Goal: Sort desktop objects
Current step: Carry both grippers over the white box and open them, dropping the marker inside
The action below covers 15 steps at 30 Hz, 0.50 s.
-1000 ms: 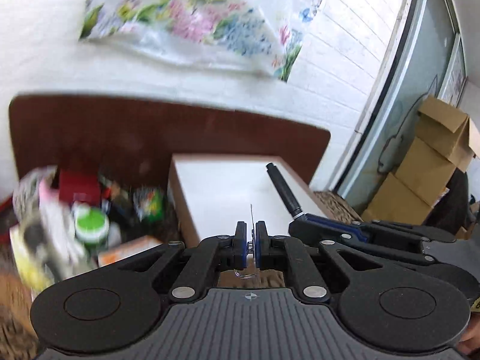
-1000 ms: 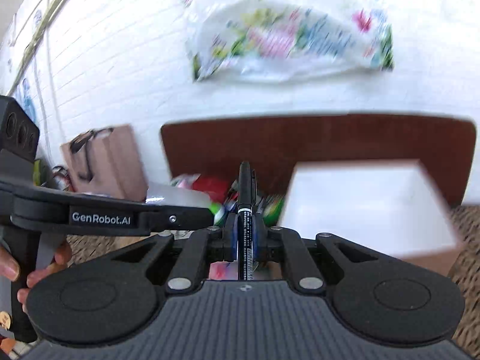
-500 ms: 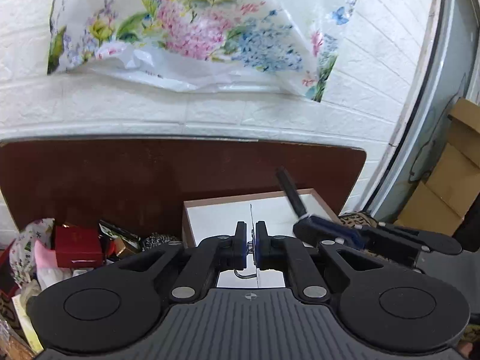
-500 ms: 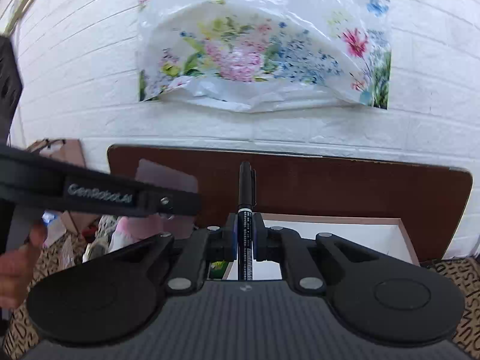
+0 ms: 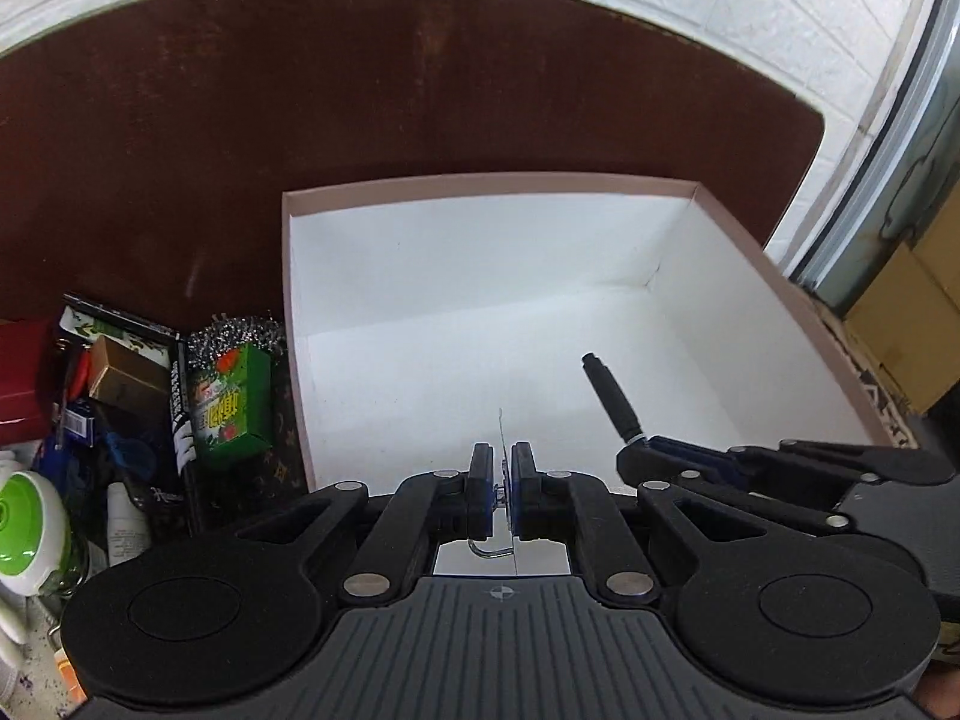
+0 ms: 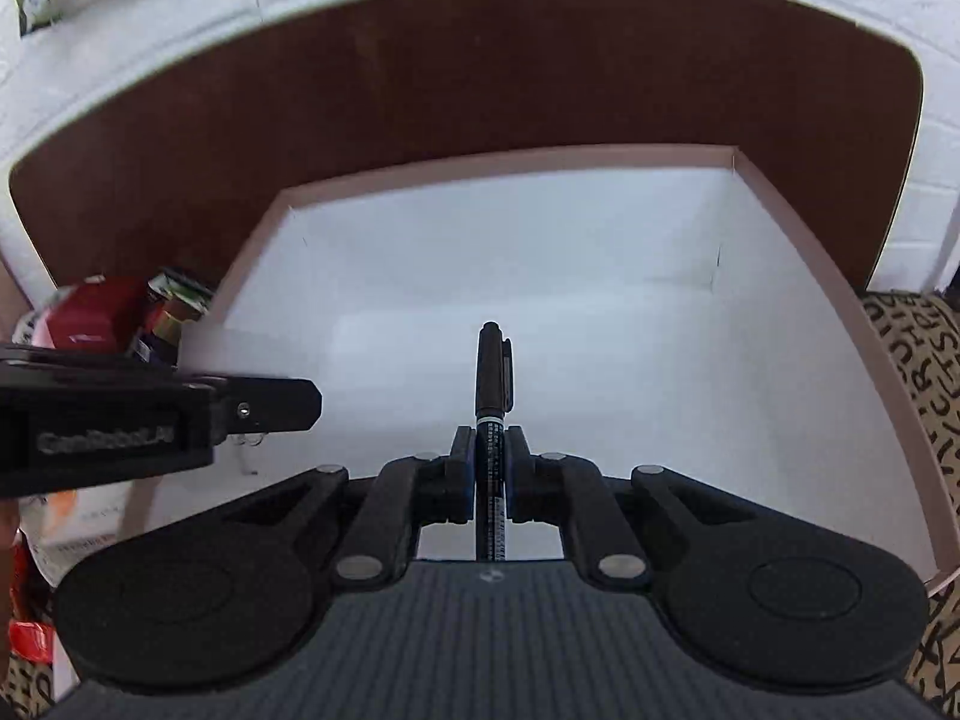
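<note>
I am holding my left gripper [image 5: 503, 480] over the near edge of the white box [image 5: 780, 294], its jaws pressed nearly together on a thin wire hook [image 5: 498, 543] whose bent end is showing behind the pads. My right gripper [image 6: 489, 468] is hanging over the same box, just right of the left one, pinching a black marker pen [image 6: 493, 372] that is pointing straight ahead above the box floor. Inside the box, ahead of both grippers, the white floor is lying bare out to the far wall, giving wide room between its left and right walls. Just left of the box's left wall, a crowd of desktop things is sitting: a green carton [image 5: 231, 405], a gold box [image 5: 129, 369], a red box [image 5: 24, 378] and a green-and-white round case [image 5: 27, 531]. Beyond the box's far rim, a dark brown board [image 5: 420, 96] is standing against the white brick wall [image 5: 750, 6].
</note>
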Available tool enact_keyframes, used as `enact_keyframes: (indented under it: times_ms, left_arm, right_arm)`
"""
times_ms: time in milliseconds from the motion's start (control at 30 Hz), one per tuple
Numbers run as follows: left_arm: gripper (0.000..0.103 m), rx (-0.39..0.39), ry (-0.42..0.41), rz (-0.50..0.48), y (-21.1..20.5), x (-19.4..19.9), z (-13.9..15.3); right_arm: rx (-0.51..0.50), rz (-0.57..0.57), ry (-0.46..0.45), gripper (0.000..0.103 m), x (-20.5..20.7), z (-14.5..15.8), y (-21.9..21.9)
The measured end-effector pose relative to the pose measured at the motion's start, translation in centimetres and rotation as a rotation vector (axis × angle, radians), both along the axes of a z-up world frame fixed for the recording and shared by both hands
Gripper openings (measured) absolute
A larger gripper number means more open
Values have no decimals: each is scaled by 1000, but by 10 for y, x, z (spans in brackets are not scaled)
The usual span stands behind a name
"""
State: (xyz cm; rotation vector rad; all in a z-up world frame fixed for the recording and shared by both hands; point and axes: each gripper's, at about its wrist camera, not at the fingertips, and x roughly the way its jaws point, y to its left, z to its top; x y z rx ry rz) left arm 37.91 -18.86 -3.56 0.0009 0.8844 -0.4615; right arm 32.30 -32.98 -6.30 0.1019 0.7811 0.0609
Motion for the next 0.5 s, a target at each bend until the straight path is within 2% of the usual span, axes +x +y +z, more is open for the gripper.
enact_keyframes:
  times_ms: [33,67,133,200,233,267,300,367,400,467,500]
  left_arm:
    - [8,4,1,1,0,1,-2]
    - [16,8,0,3,0,2,-3]
    - [48,27,-21,29,0,2,-4]
    - [73,59,-66,37,1,-2,-1]
    - [78,69,-89,29,0,-4,1]
    - [82,74,-104,16,-1,-6,2]
    - [89,82,-112,16,-2,-7,4]
    - [95,80,-138,14,-3,-11,9]
    - [99,73,-147,15,-2,-13,11]
    - [101,57,-146,19,-2,-17,16]
    - [101,50,-141,22,-1,-18,18]
  right_arm:
    - [-8,4,5,11,1,-1,0]
    - [-14,5,5,11,2,-3,0]
    - [-22,7,6,11,3,-4,-1]
    - [-34,7,13,11,6,-6,1]
    - [-38,7,12,12,9,-6,1]
    - [-41,8,9,17,8,-7,1]
    - [-41,9,8,24,9,-6,1]
    - [-41,6,-6,53,8,-5,1]
    - [-41,8,-19,60,6,-4,2]
    - [-48,14,-46,87,2,0,3]
    - [-50,20,-63,92,-1,2,4]
